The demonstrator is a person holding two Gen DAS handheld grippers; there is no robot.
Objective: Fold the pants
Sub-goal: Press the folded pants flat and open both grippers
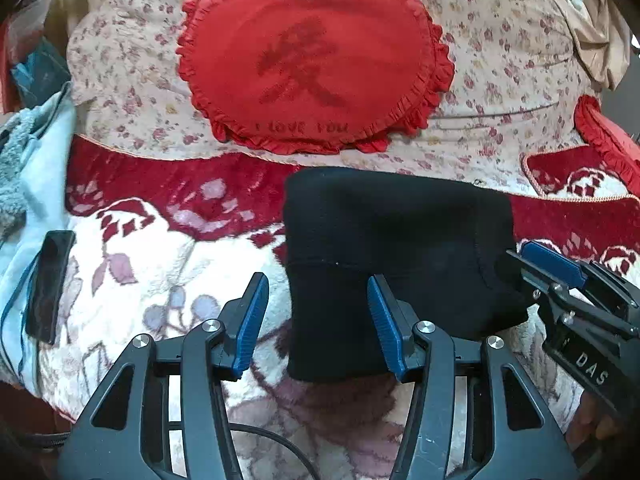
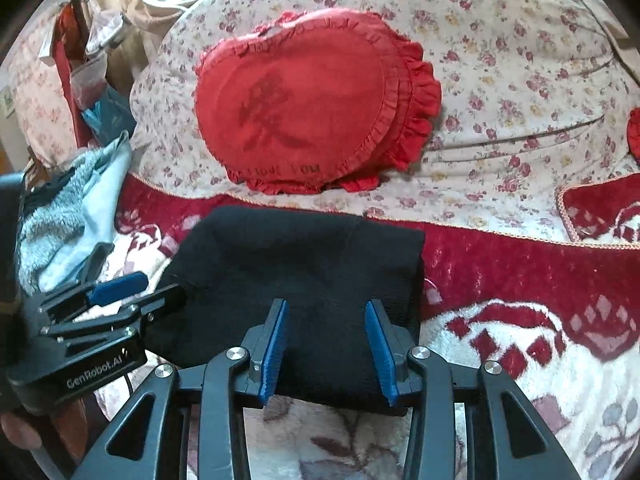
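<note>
The black pants (image 1: 392,248) lie folded into a compact rectangle on the red and white blanket (image 1: 152,264); they also show in the right wrist view (image 2: 304,280). My left gripper (image 1: 318,320) is open over the fold's near left edge, its right finger above the cloth, its left finger over the blanket. My right gripper (image 2: 326,344) is open above the fold's near edge, holding nothing. The right gripper shows at the right in the left wrist view (image 1: 560,280); the left gripper shows at the left in the right wrist view (image 2: 120,300).
A red heart-shaped cushion (image 1: 312,68) lies on a floral quilt (image 1: 500,80) behind the pants. A black phone (image 1: 50,284) and a light blue fleece garment (image 1: 24,184) lie at the left. Another red cushion (image 1: 612,140) is at the right.
</note>
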